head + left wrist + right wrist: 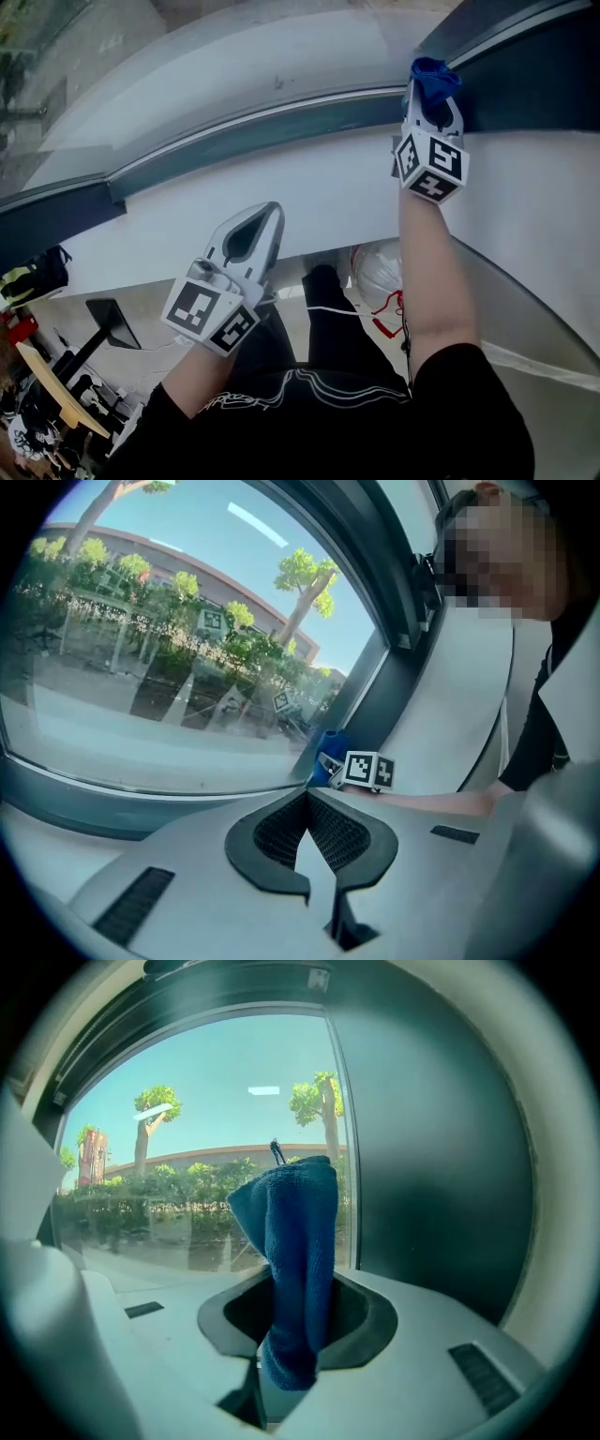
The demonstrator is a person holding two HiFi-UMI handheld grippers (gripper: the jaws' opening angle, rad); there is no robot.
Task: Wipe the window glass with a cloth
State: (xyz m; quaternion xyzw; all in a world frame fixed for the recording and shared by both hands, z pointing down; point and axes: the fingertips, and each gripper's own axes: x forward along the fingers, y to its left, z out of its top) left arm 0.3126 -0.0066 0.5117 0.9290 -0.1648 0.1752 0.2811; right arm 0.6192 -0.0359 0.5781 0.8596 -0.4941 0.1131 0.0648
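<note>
Cloth [291, 1213] likely soft, light, limp; right gripper [298, 1288] clamps its bunched middle near window glass [206, 1101]; left gripper [307, 799] closed, empty.

In the head view, the lower part of the blue cloth [433, 77] was hidden within the right gripper [433, 101]. Contact with the window glass [94, 47] could not be told. In the left gripper view, the blue cloth was half covered by the right gripper.
</note>
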